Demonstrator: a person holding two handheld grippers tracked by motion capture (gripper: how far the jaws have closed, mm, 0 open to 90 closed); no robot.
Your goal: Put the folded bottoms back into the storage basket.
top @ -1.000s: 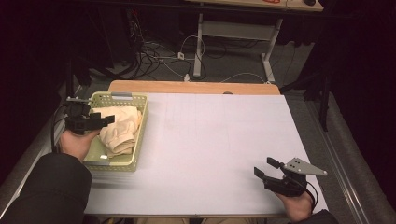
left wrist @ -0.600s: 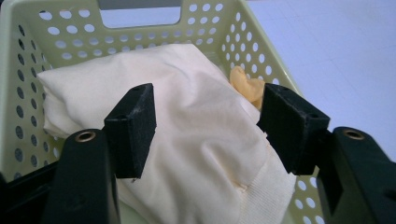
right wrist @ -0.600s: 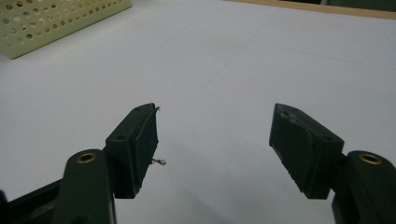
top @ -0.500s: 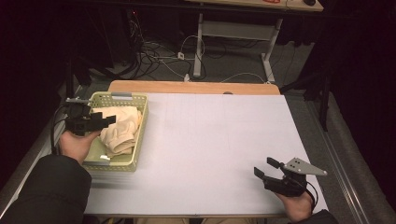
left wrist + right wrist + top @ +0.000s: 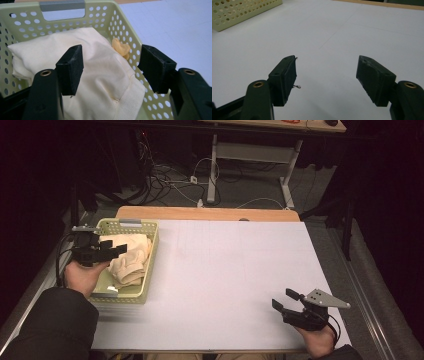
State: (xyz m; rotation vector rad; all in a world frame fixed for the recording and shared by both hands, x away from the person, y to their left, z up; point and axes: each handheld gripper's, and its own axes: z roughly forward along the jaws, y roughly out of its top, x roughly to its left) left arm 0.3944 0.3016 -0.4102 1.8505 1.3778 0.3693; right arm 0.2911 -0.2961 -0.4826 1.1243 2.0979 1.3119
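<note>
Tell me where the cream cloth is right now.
In the high view the cream cloth lies bunched inside the green basket at the table's left side, directly under the open left tongs.

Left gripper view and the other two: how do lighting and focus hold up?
Left gripper view: evenly lit, cloth and basket sharp, near jaws slightly soft. Right gripper view: dimmer, flat, jaws soft, table plain. High view: table bright, surroundings nearly black, picture grainy.
</note>
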